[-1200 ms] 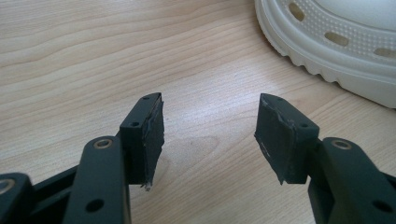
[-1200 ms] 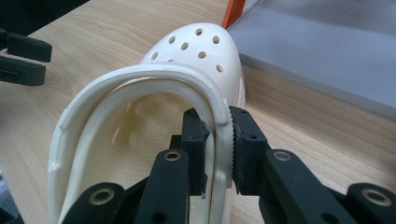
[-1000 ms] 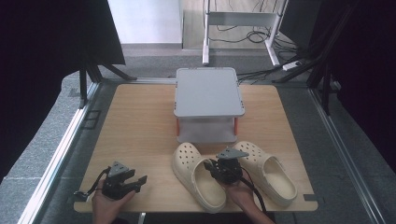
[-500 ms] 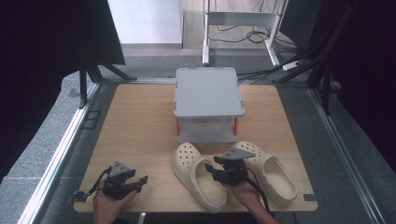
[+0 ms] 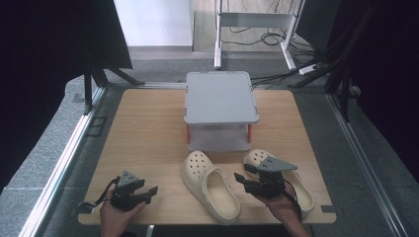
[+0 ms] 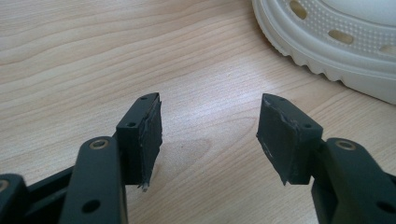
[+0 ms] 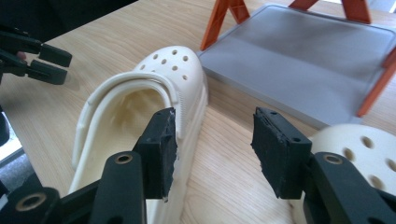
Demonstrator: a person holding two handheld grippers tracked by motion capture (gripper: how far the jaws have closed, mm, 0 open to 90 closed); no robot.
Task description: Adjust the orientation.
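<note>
Currently: both grippers spread, holding nothing.
Right gripper (image 5: pixel 253 180) between cream foam clogs (image 5: pixel 210 185) on table (image 5: pixel 148 138) before grey rack (image 5: pixel 221 96); probably light, squashy; pinch sidewall. Left gripper (image 5: pixel 143 191) idle.

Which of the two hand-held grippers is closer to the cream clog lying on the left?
The right. The right gripper hovers just beside the left clog, by its right edge, jaws open. The left gripper rests apart from it over bare wood near the table's front-left corner.
</note>
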